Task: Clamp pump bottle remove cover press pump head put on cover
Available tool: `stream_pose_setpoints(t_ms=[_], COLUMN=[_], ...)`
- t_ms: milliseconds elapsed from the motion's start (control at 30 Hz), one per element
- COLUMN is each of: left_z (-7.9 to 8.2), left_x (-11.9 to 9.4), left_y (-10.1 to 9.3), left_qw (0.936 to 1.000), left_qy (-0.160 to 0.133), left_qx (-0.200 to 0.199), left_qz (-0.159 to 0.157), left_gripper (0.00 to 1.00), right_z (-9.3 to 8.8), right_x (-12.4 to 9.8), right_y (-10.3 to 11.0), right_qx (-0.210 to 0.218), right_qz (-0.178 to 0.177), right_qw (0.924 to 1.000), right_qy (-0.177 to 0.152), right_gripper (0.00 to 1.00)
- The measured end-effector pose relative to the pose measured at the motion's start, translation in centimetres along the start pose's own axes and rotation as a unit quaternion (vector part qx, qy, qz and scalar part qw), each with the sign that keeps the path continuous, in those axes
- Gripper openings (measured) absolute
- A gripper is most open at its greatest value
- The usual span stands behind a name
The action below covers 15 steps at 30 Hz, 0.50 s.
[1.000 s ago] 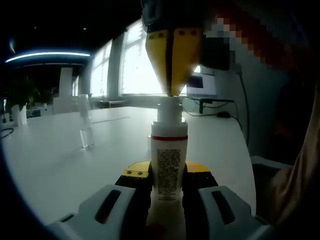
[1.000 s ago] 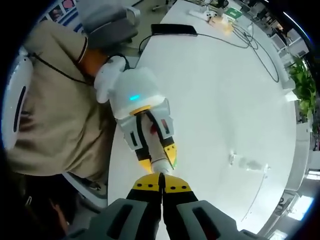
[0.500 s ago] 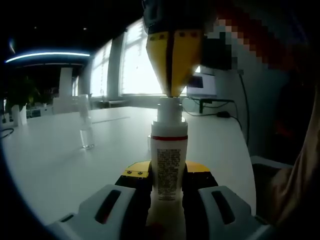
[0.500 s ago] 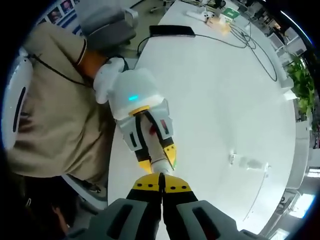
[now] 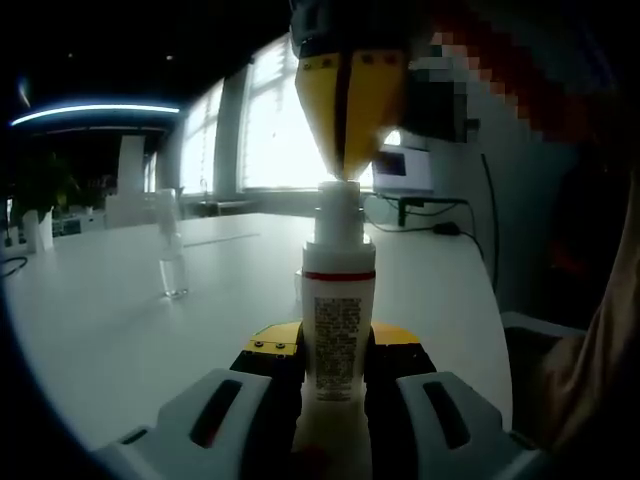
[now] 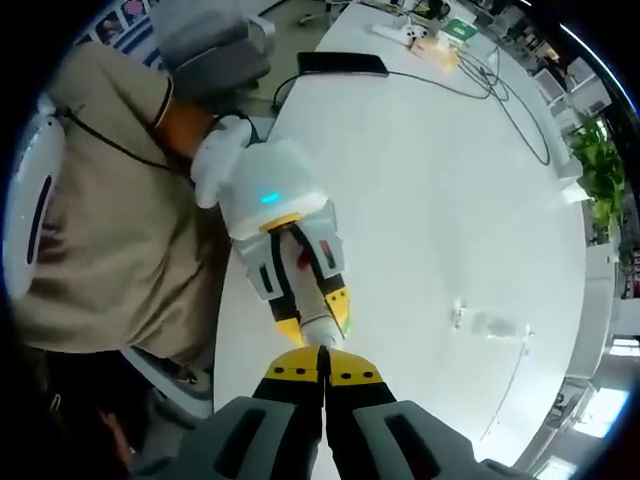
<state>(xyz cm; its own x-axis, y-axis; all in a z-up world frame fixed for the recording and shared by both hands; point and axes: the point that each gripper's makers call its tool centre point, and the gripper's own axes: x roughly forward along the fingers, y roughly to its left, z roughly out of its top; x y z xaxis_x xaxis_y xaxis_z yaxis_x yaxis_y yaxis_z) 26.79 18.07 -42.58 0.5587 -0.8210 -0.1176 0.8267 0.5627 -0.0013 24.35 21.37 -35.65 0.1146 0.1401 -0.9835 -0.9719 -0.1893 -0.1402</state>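
Observation:
A white pump bottle (image 5: 338,310) with a red band stands upright, and my left gripper (image 5: 338,350) is shut on its body. The yellow tips of my right gripper (image 5: 343,165) come down from above, shut together, and touch the top of the pump head (image 5: 338,205). The clear cover (image 5: 172,255) stands on the white table, off to the left and apart from the bottle. In the right gripper view, my right gripper (image 6: 322,360) points straight down at the bottle top (image 6: 322,332), which sits between the left gripper's fingers (image 6: 338,300). The clear cover (image 6: 488,323) lies to the right.
The white table (image 6: 430,180) runs far ahead, with cables, a dark flat device (image 6: 340,62) and small items at its far end. A person in a beige top (image 6: 110,230) stands close by the table edge. A potted plant (image 6: 600,170) stands beyond the table.
My right gripper's tips have risen slightly, and the pump head has come up with them. The bottle, the left gripper and the cover stay where they were.

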Motion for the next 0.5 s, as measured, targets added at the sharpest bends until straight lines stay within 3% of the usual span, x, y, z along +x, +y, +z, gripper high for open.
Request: stream_pose_setpoints(t_ms=[500], left_z=[-0.01], left_x=[0.0], left_y=[0.0], left_qw=[1.0], left_qy=[0.0], left_qx=[0.0], left_qz=[0.0], left_gripper=[0.14], right_z=[0.01], right_x=[-0.03], right_y=[-0.13], right_qx=[-0.004], right_qz=[-0.002], right_qw=[1.0], right_qy=[-0.005], right_gripper=[0.0])
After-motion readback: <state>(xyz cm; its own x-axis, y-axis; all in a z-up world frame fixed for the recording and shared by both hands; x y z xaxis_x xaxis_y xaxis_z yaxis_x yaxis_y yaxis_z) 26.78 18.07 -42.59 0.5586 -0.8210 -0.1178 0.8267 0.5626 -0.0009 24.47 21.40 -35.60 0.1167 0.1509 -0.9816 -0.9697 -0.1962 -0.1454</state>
